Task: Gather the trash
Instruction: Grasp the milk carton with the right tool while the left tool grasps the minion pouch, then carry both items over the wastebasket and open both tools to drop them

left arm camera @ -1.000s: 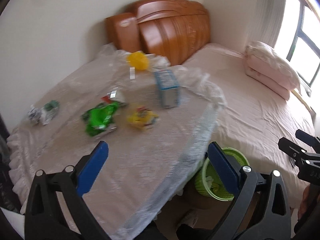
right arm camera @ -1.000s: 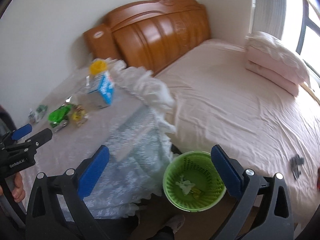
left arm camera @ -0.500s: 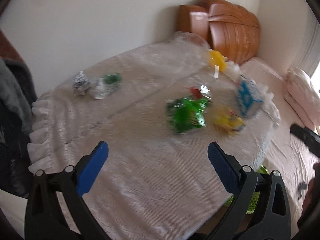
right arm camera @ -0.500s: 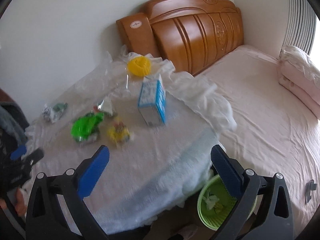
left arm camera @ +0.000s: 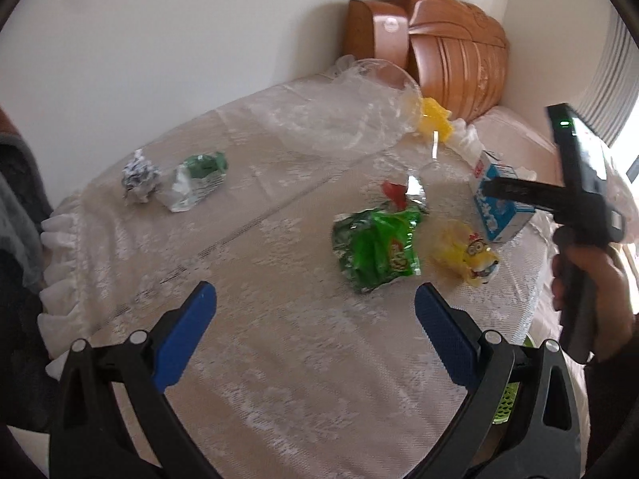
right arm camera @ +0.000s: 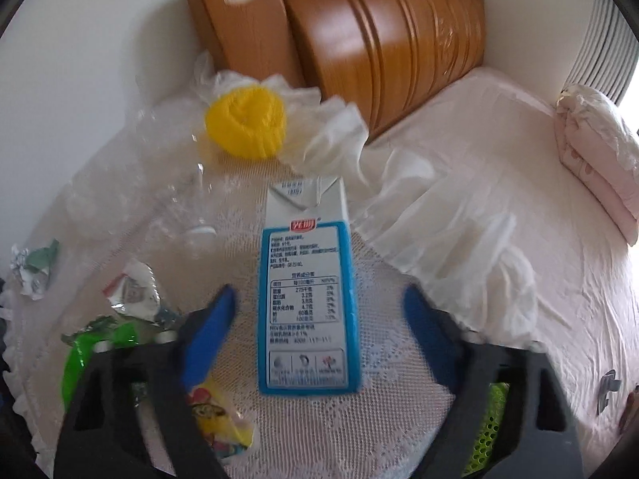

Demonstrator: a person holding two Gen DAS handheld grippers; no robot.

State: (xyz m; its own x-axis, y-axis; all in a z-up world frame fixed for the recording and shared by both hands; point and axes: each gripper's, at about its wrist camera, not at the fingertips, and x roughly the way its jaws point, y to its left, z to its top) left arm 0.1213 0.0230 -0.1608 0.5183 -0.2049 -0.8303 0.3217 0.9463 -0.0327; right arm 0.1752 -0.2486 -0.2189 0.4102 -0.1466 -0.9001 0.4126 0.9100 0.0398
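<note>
A blue and white milk carton (right arm camera: 307,299) stands upright on the lace-covered table (left arm camera: 279,359); my open right gripper (right arm camera: 319,319) straddles it, fingers apart from its sides. The carton also shows in the left wrist view (left arm camera: 495,203). My left gripper (left arm camera: 315,319) is open and empty above the table, just short of a green snack bag (left arm camera: 375,251). A yellow minion wrapper (left arm camera: 467,255) lies right of the bag. A silver-red wrapper (left arm camera: 403,195), a green-white wrapper (left arm camera: 199,179) and a foil ball (left arm camera: 137,177) lie farther off.
A clear plastic bag (left arm camera: 351,115) and a yellow ball-like item (right arm camera: 245,121) lie at the table's far side. A green basket (right arm camera: 491,431) sits below the table's right edge. A pink bed (right arm camera: 519,219) and wooden headboard (right arm camera: 379,28) lie beyond.
My right gripper has moved in close over the table and now straddles the milk carton. My left gripper has swung left then nearer to the green bag. Both stay open.
</note>
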